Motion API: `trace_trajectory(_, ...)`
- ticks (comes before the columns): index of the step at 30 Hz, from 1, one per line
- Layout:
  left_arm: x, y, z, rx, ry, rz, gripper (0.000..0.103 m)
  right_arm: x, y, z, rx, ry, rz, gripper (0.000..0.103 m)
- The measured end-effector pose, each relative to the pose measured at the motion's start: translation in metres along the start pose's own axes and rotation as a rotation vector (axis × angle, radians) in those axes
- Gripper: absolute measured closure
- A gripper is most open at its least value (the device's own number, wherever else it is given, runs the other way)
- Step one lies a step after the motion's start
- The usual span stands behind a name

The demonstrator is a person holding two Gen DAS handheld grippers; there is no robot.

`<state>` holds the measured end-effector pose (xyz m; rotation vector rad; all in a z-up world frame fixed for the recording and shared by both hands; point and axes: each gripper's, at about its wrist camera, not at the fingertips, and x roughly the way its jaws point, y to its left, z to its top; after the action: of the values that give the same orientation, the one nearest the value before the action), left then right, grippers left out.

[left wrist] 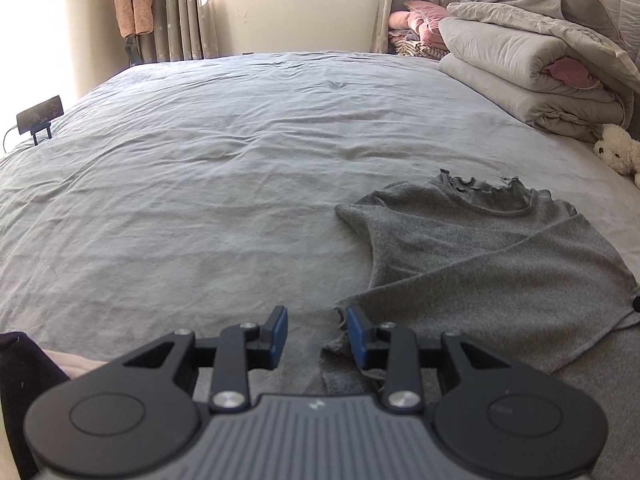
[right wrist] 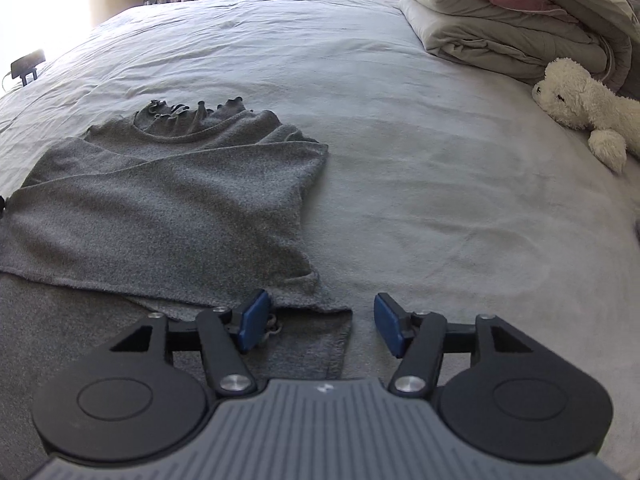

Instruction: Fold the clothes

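1. Grey fuzzy knit, the sweater point(left wrist: 500, 264) lies folded flat at three o'clock on the wrinkled bedsheet point(left wrist: 220, 160). My left gripper point(left wrist: 316, 336) has blue pads apart, gripping nothing; a ragged sweater corner brushes the right pad.
2. From the right wrist, the sweater point(right wrist: 168, 208) sits at ten o'clock, frilled collar farthest. My right gripper point(right wrist: 318, 322) gapes wide, nothing clamped. A plush toy point(right wrist: 588, 108) rests at two o'clock beside the rolled quilt point(right wrist: 500, 28).

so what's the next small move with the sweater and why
Probably close both grippers on the near hem and fold it up toward the collar. Both sleeves already lie folded across the sweater, and the left gripper and right gripper sit open at its near corners, holding nothing.
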<state>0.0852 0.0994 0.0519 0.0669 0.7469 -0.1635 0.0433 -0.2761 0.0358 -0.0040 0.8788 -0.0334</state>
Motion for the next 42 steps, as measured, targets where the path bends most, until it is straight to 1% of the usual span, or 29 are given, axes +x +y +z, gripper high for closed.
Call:
trace_trajectory(2,-0.001,0.0,-0.001,-0.002,0.002,-0.003,0.068,-0.005,-0.01,0.001,0.039,-0.019,-0.022,0.043)
trace_trajectory(6,-0.005,-0.003,-0.002,0.005,-0.004,-0.014,0.065,-0.024,-0.015,0.006,0.088,-0.141,0.027,0.043)
trace_trajectory(7,-0.006,-0.005,-0.002,0.008,-0.006,-0.02,0.064,-0.025,-0.013,0.006,0.082,-0.163,0.036,0.046)
trace_trajectory(8,-0.006,-0.006,-0.003,0.011,-0.007,-0.027,0.064,-0.023,-0.008,0.007,0.057,-0.173,0.033,0.053)
trace_trajectory(9,-0.007,-0.009,-0.004,0.015,-0.007,-0.036,0.064,-0.021,-0.003,0.007,0.033,-0.175,0.03,0.077)
trace_trajectory(10,-0.007,-0.011,-0.006,0.021,-0.006,-0.045,0.064,-0.016,0.001,0.006,0.01,-0.146,0.029,0.098)
trace_trajectory(11,-0.007,-0.013,-0.007,0.025,-0.003,-0.055,0.064,-0.008,0.005,0.004,-0.014,-0.097,0.035,0.101)
trace_trajectory(12,-0.007,-0.015,-0.008,0.027,0.001,-0.062,0.064,-0.002,0.008,0.002,-0.03,-0.068,0.032,0.101)
trace_trajectory(15,-0.006,-0.015,-0.008,0.03,0.006,-0.056,0.064,0.004,0.012,-0.002,-0.069,-0.047,-0.003,0.1)
trace_trajectory(17,-0.006,-0.011,-0.007,0.014,0.007,-0.056,0.064,-0.004,0.009,0.001,-0.037,-0.079,0.007,0.086)
trace_trajectory(18,-0.007,-0.009,-0.007,0.004,0.008,-0.057,0.064,-0.009,0.007,0.002,-0.022,-0.097,0.022,0.081)
trace_trajectory(19,-0.006,-0.007,-0.006,-0.004,0.01,-0.057,0.064,-0.013,0.006,0.003,-0.007,-0.104,0.041,0.069)
trace_trajectory(20,-0.006,-0.006,-0.006,-0.012,0.013,-0.058,0.063,-0.013,0.006,0.003,0.001,-0.105,0.055,0.062)
trace_trajectory(21,-0.005,-0.005,-0.006,-0.019,0.016,-0.058,0.063,-0.012,0.008,0.003,-0.004,-0.102,0.061,0.059)
trace_trajectory(24,-0.004,-0.006,-0.006,-0.024,0.025,-0.064,0.063,0.0,0.015,0.0,-0.045,-0.066,0.036,0.059)
trace_trajectory(25,-0.004,-0.006,-0.006,-0.024,0.026,-0.067,0.063,0.003,0.015,-0.001,-0.044,-0.061,0.042,0.064)
trace_trajectory(26,-0.004,-0.006,-0.007,-0.024,0.026,-0.069,0.063,0.006,0.015,-0.001,-0.043,-0.057,0.052,0.072)
trace_trajectory(27,-0.004,-0.006,-0.007,-0.024,0.027,-0.071,0.063,0.006,0.015,-0.001,-0.04,-0.053,0.071,0.09)
trace_trajectory(29,-0.005,-0.005,-0.007,-0.024,0.027,-0.075,0.063,0.006,0.016,0.0,-0.042,-0.048,0.078,0.094)
trace_trajectory(31,-0.005,-0.003,-0.006,-0.036,0.028,-0.077,0.063,0.005,0.012,0.002,-0.015,-0.045,0.091,0.097)
trace_trajectory(34,-0.006,0.003,-0.005,-0.053,0.028,-0.066,0.063,0.001,0.001,0.005,0.045,-0.052,0.12,0.098)
trace_trajectory(37,-0.005,0.008,-0.004,-0.073,0.032,-0.055,0.063,0.0,-0.008,0.008,0.091,-0.058,0.124,0.098)
trace_trajectory(42,-0.003,0.01,-0.003,-0.083,0.034,-0.057,0.063,0.008,-0.006,0.007,0.088,-0.038,0.103,0.098)
